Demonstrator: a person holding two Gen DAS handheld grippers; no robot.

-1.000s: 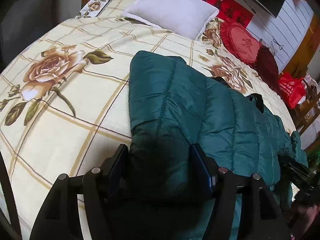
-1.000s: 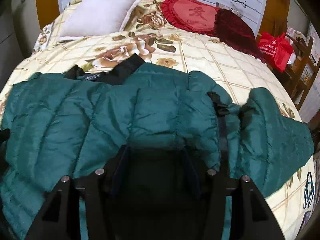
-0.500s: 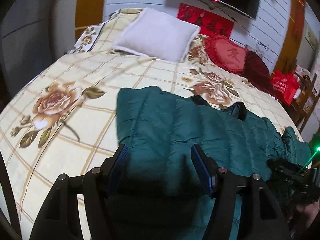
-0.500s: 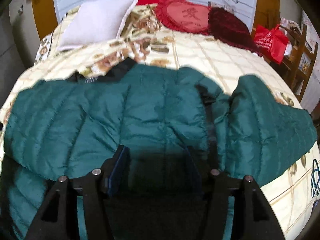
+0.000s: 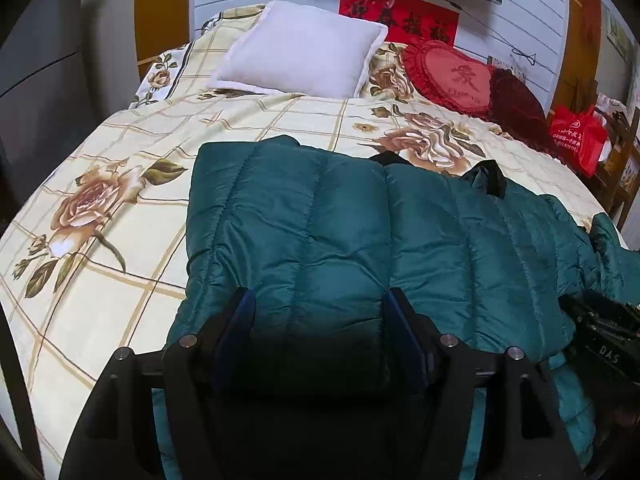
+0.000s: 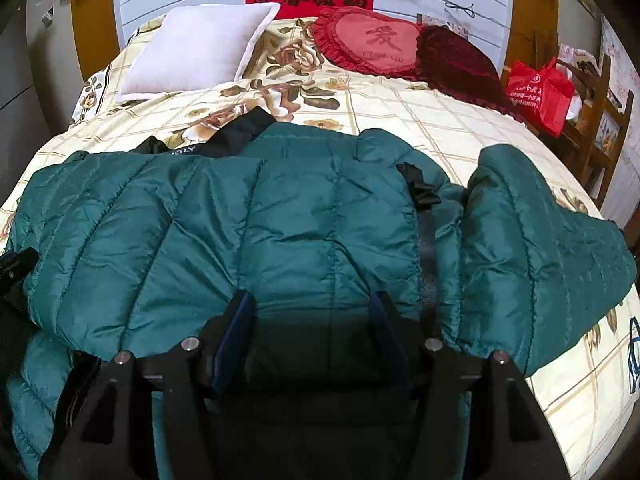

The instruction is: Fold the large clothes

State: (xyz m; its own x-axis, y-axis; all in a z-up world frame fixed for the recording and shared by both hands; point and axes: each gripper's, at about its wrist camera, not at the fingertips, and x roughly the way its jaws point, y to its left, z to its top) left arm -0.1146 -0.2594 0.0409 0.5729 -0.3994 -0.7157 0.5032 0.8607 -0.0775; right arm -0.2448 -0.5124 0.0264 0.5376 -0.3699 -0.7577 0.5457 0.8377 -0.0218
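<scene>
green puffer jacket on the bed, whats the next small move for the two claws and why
Probably move the right claw over to the sleeve that sticks out to the right and fold it onto the body. The green puffer jacket lies across the floral bedspread. Both the right and the left claw are open, gripping nothing, and that sleeve is the part that visibly breaks the outline.

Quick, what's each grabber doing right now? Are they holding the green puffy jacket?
Left gripper: open, above the teal down jacket, holding nothing.
Right gripper: open, over the same jacket, holding nothing.
</scene>
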